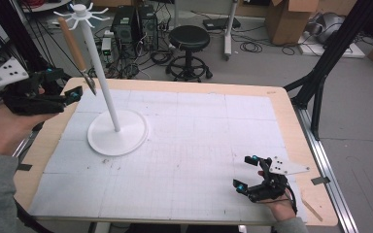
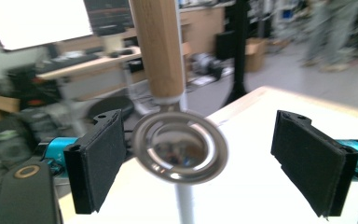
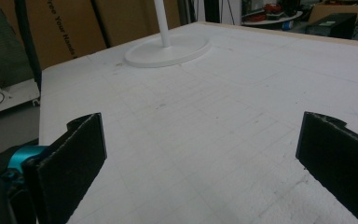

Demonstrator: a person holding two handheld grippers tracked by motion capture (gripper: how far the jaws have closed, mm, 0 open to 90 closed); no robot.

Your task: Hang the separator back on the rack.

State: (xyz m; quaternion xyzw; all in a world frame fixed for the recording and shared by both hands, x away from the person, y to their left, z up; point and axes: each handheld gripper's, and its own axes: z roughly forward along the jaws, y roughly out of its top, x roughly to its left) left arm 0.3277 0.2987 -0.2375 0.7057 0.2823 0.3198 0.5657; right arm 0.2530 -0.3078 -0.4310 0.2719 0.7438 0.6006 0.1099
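Ladle [image 2: 179,147] with wooden handle hangs from the white stand [image 1: 101,73] on the table [image 1: 199,141], between the released left tongs [image 2: 198,161]; right tongs [image 3: 205,168] released, well apart

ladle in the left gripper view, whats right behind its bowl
The white pole of the rack stands behind the ladle; its bowl and wooden handle cover most of it, so only short parts show.
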